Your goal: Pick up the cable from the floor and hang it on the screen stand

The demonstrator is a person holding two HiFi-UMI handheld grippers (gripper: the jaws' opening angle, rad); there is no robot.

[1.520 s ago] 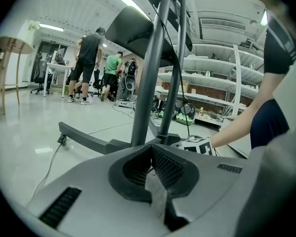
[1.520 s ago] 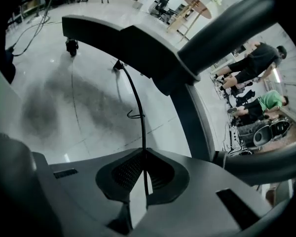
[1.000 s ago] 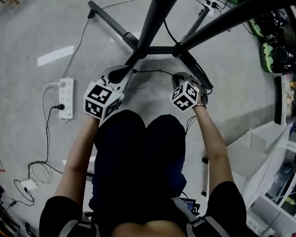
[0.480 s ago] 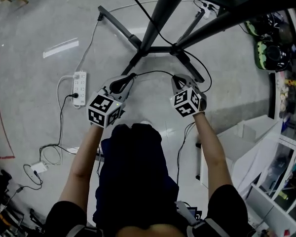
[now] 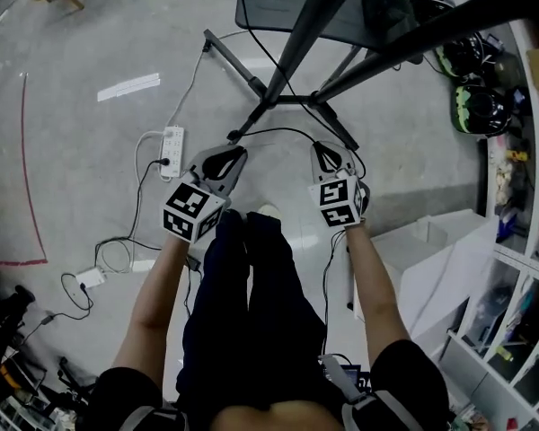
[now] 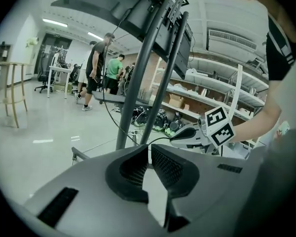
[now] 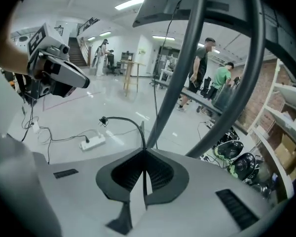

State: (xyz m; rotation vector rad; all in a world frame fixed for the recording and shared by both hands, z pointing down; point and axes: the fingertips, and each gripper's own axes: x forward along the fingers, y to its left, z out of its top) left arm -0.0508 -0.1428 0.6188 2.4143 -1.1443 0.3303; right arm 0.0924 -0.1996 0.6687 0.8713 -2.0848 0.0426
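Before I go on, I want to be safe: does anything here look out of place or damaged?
Nothing looks damaged. Only the power strip and loose cords sprawl on the floor at left; the cable is held up.

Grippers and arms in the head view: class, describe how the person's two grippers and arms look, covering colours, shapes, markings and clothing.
Both the left gripper and the right gripper have pale grey shells tapering to dark ribbed pads. Each carries a white cube printed with black square markers. The person wears short black sleeves; forearms are bare.
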